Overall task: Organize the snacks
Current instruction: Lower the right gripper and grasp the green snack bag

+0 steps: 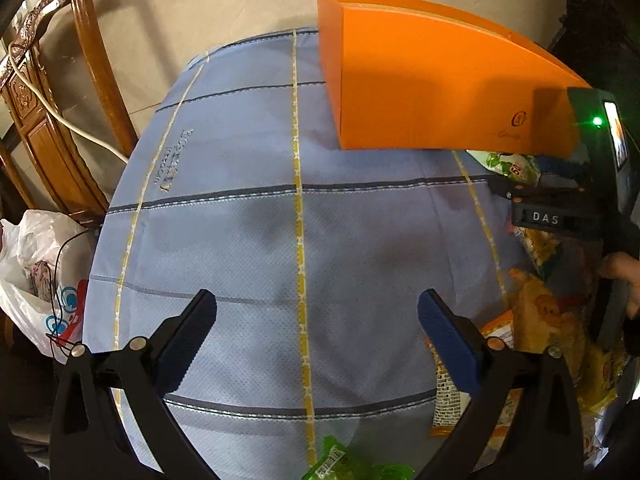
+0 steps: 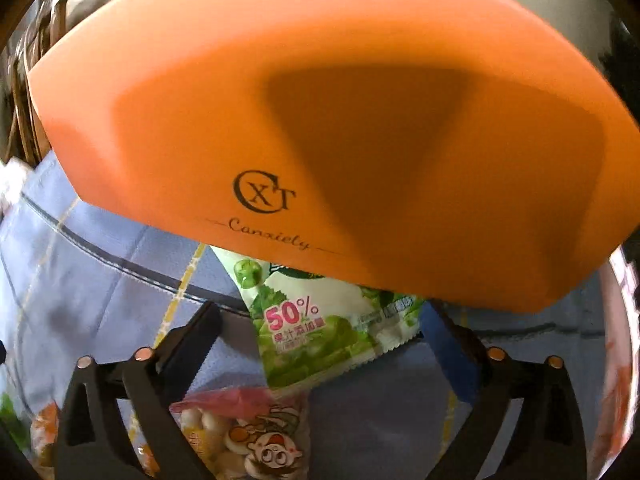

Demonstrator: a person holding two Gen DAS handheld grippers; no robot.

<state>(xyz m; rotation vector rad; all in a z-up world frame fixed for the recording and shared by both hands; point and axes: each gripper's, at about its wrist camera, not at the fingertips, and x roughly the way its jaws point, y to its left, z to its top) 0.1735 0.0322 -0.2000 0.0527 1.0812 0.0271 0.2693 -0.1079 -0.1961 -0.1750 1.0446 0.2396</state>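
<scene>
An orange box (image 1: 432, 80) stands at the far right of the blue checked tablecloth (image 1: 248, 224); it fills the right wrist view (image 2: 320, 120). My left gripper (image 1: 316, 320) is open and empty over bare cloth. My right gripper (image 2: 320, 320) is open, its fingers either side of a green and white snack packet (image 2: 320, 328) that lies partly under the box's front edge. A pink packet with white round sweets (image 2: 248, 432) lies just below it. The right gripper also shows in the left wrist view (image 1: 532, 176), close to the green packet (image 1: 508, 166).
Several yellow and orange snack packets (image 1: 552, 328) lie at the right of the cloth. A green packet (image 1: 340, 466) lies at the near edge. A carved wooden chair (image 1: 52, 112) and a white plastic bag (image 1: 36, 280) stand left of the table.
</scene>
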